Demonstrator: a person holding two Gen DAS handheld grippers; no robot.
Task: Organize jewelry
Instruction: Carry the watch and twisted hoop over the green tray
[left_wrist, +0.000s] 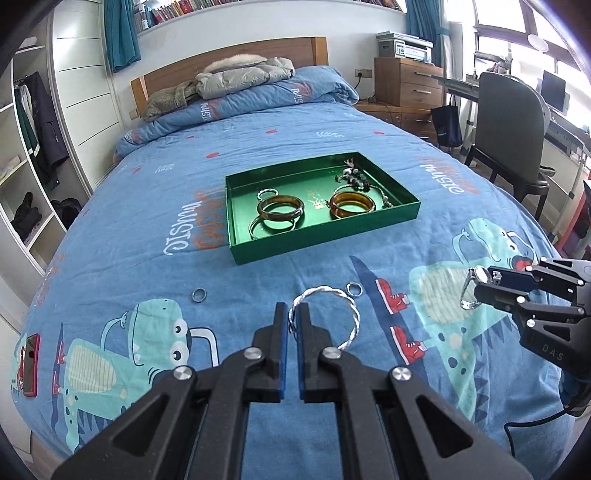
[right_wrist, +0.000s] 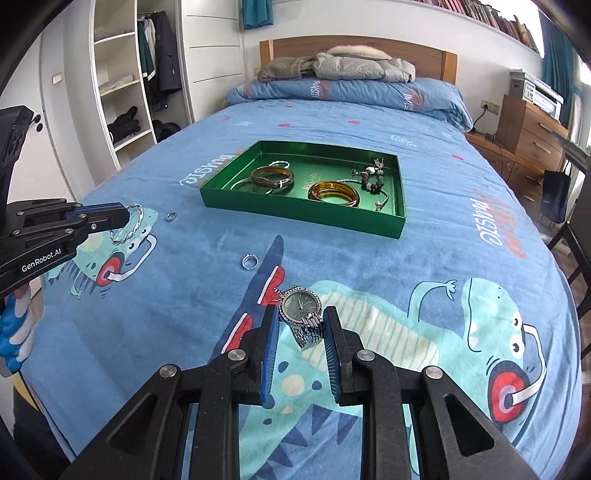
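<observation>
My left gripper (left_wrist: 292, 314) is shut on a twisted silver bangle (left_wrist: 332, 295), held above the blue bedspread; the right wrist view shows that gripper (right_wrist: 127, 214) and the bangle (right_wrist: 135, 225) at the left. My right gripper (right_wrist: 301, 317) is shut on the band of a silver wristwatch (right_wrist: 300, 306), also seen as gripper (left_wrist: 480, 284) with the watch (left_wrist: 471, 288) at the right. A green tray (left_wrist: 325, 236) (right_wrist: 303, 214) on the bed holds amber bangles (left_wrist: 351, 205), silver bangles and a bead bracelet (left_wrist: 352, 177). Two rings (left_wrist: 198, 294) (left_wrist: 354, 288) lie on the bedspread.
A red phone (left_wrist: 30, 363) lies at the bed's left edge. A folded duvet and grey jacket (left_wrist: 243, 74) sit by the headboard. An open wardrobe (right_wrist: 122, 85) stands on the left, drawers (right_wrist: 532, 129) and a chair (left_wrist: 509, 122) on the right. A gloved hand (right_wrist: 14, 332) holds the left gripper.
</observation>
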